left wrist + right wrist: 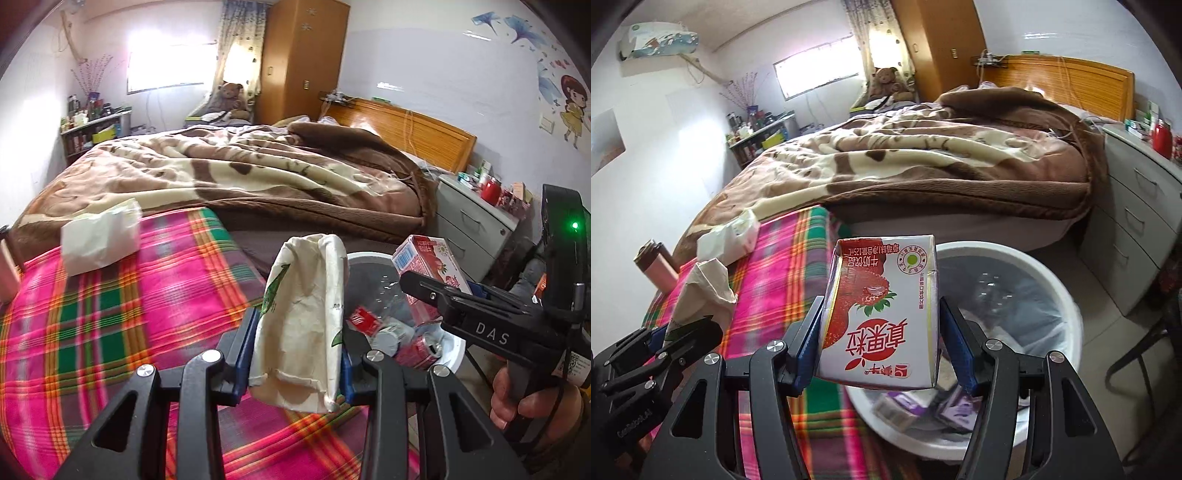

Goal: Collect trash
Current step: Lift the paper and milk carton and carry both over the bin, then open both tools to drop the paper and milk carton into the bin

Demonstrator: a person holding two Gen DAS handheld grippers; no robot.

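Observation:
My left gripper (297, 354) is shut on a crumpled cream paper bag (303, 317), held at the bed's edge just left of the white trash bin (454, 350). The bag also shows in the right wrist view (701, 291). My right gripper (881, 343) is shut on a red-and-white strawberry milk carton (882, 317), held over the near rim of the bin (1067, 302). The carton shows in the left wrist view (428, 266). The bin holds cans and cartons (388, 332). A white crumpled plastic bag (99, 236) lies on the plaid blanket (110, 332).
The bed carries a brown and cream blanket (236, 173). A grey nightstand (1137, 206) with a red jar stands right of the bin. A pink bottle (657, 269) lies at the plaid blanket's left edge. A wardrobe and cluttered shelf stand at the far wall.

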